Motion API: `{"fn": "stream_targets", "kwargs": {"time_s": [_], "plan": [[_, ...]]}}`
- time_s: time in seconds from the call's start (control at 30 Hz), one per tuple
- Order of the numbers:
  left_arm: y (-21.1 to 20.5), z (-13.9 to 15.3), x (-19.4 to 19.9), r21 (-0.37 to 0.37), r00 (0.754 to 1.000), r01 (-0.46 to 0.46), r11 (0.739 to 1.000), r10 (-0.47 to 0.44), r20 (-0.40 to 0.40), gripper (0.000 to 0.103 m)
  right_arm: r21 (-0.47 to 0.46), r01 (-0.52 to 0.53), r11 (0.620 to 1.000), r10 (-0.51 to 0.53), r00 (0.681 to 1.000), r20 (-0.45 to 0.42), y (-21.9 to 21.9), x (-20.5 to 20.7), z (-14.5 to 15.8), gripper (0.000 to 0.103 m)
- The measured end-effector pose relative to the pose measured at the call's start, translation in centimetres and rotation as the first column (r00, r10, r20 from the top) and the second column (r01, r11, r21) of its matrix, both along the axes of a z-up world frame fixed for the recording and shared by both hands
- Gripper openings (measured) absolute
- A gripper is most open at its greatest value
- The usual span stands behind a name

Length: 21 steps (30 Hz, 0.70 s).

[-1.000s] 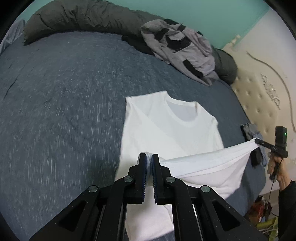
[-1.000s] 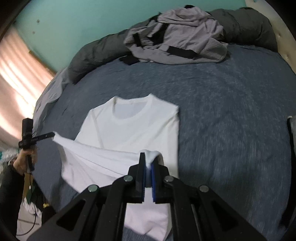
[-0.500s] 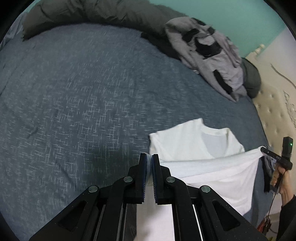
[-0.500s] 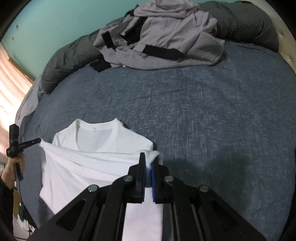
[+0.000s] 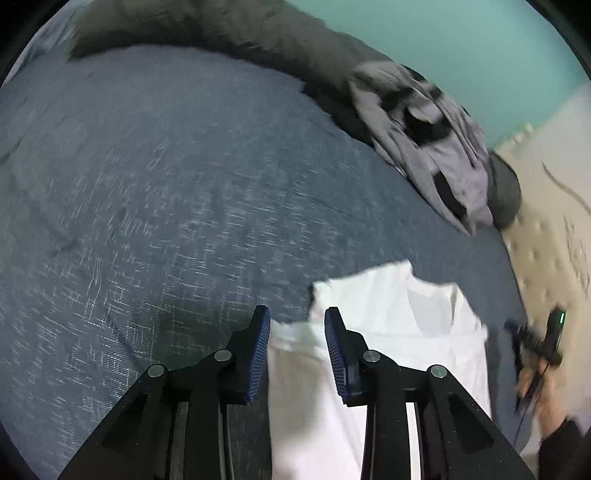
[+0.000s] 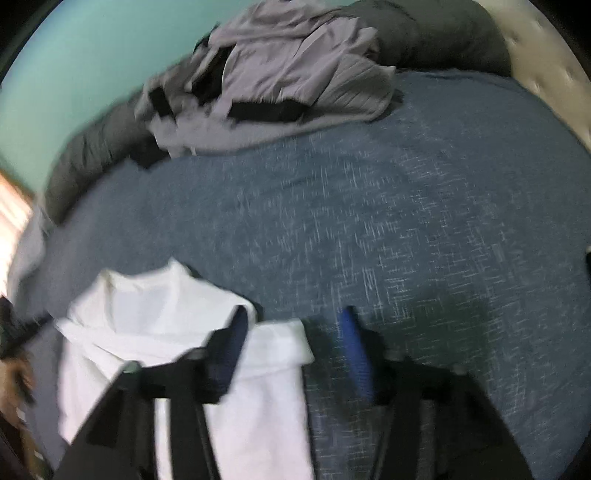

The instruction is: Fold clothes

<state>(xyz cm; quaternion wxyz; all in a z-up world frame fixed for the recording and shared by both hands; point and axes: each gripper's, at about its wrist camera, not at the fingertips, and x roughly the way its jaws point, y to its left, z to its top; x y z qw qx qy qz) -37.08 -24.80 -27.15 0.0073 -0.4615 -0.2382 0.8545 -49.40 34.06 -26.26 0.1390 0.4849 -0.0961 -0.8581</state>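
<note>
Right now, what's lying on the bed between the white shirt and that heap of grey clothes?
Nothing: in both wrist views only bare blue bedspread separates the white shirt from the grey clothes.

Both wrist views close, angled down; share white shirt [image 5: 388, 332], bed [image 6: 406, 221].

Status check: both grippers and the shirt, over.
Left gripper, right gripper opening, releasing. White cotton T-shirt folded on blue bedspread. Nothing in the way.

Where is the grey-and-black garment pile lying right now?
The grey-and-black garment pile sits at the far edge of the blue bed, against the dark grey duvet roll; in the left wrist view it lies upper right.
</note>
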Motion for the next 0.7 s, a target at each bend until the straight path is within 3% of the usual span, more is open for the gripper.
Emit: {"fn": "stream_targets", "kwargs": {"time_s": [0.17, 0.33, 0.47, 0.57, 0.7], "plan": [[2.5, 1.5, 2.4, -0.087, 0.995, 0.089, 0.992, -0.093, -0.046, 0.033, 0.024, -0.119, 0.993, 0.120, 0.992, -0.031, -1.3, 2.0, 1.4, 0.055], [4.7, -1.2, 2.1, -0.157, 0.982, 0.186, 0.970, -0.181, 0.042, 0.033, 0.049, -0.206, 0.977, 0.205, 0.979, 0.015, -3.2, 4.2, -1.2, 0.055], [5.5, -3.3, 1.1, -0.171, 0.975, 0.218, 0.961, -0.205, 0.088, 0.033, 0.086, -0.262, 0.961, 0.256, 0.964, 0.075, -4.7, 4.7, -3.9, 0.055], [6.1, -4.5, 0.0, -0.245, 0.968, 0.243, 0.939, -0.217, 0.127, 0.033, 0.148, -0.288, 0.946, 0.277, 0.957, 0.088, -5.8, 4.2, -5.1, 0.055], [5.6, -4.9, -1.2, -0.270, 0.976, 0.212, 0.939, -0.191, 0.103, 0.034, 0.225, -0.290, 0.930, 0.285, 0.957, 0.054, -6.9, 3.1, -5.9, 0.055]]}}
